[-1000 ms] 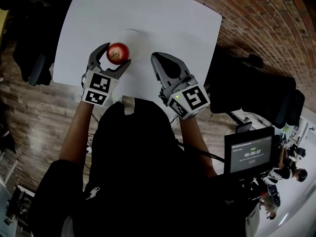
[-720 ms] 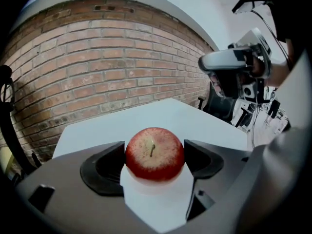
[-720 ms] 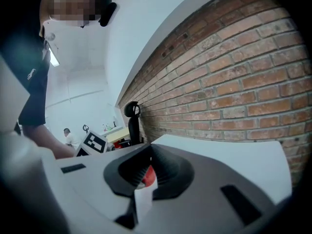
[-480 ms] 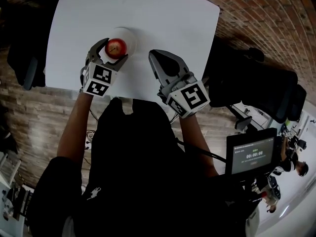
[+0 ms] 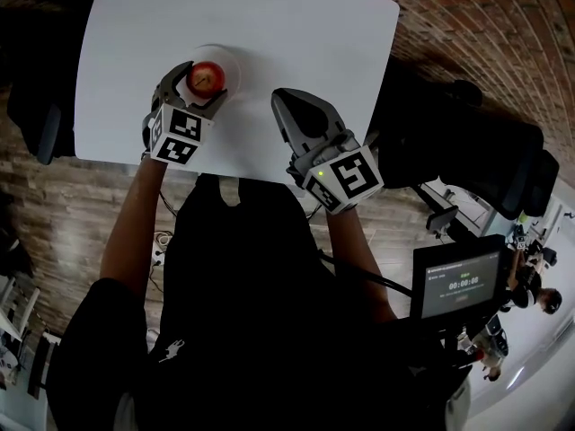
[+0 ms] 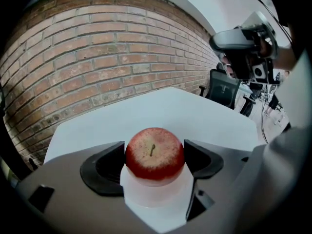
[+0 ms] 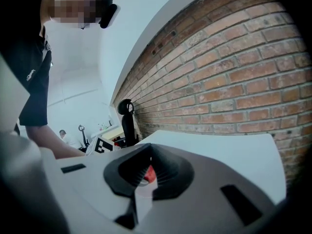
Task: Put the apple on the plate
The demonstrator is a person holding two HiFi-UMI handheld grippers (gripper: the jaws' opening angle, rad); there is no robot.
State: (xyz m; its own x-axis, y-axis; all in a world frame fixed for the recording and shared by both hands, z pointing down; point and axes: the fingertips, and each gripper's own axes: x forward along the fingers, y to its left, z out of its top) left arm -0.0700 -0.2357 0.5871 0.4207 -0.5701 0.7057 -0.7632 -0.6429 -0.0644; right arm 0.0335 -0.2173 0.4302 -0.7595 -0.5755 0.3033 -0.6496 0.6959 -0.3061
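Red apple [image 6: 154,152] clamped between wide-set left gripper [image 6: 154,159] fingers over white plate [image 6: 156,197], right gripper [image 7: 145,172] fingers together

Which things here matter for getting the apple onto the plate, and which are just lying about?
In the job: apple, gripped by the left gripper; white plate under it; table.
Just about: right gripper, shut and empty; office chair; screen.
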